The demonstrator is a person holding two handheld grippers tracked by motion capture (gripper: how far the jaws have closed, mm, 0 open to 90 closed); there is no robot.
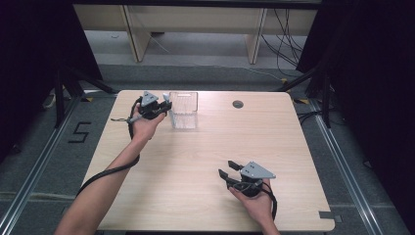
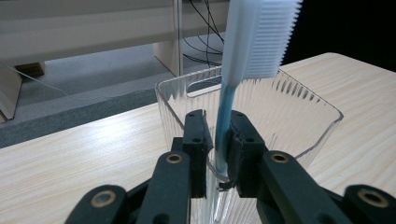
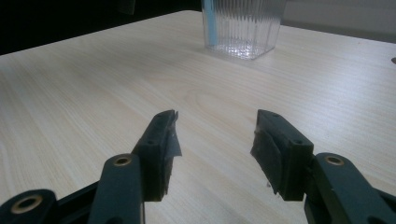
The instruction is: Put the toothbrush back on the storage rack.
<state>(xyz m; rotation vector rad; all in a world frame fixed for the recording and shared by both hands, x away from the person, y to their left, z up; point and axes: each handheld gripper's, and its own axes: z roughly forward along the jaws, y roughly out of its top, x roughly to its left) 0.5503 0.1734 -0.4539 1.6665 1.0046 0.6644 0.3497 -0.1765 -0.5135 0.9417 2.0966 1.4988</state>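
Tabletop of pale wood-grain laminate [image 1: 195, 161] with rounded corners spreads across the high view; a small round grey cable port [image 1: 238, 104] sits in it near twelve o'clock, right of centre.

Next in size, the clear ribbed plastic cup of squarish shape [image 1: 184, 109] stands upright at about eleven o'clock of the table's centre, near the far edge; in the right gripper view it rises at twelve o'clock [image 3: 243, 28], well apart from those jaws.

Left gripper [image 1: 164, 108] sits just beside the cup at its nine o'clock; in its own view [image 2: 219, 135] the jaws stand narrowly apart over the cup's near rim with the blue handle of a white-bristled toothbrush [image 2: 259, 42] between them (pads right at the handle, though I cannot tell whether they press it); the handle goes down inside the cup, the head up.

Right gripper [image 1: 229, 169] lies at about five o'clock of centre, near the table's near edge; its jaws [image 3: 215, 140] stand wide apart, holding nothing.
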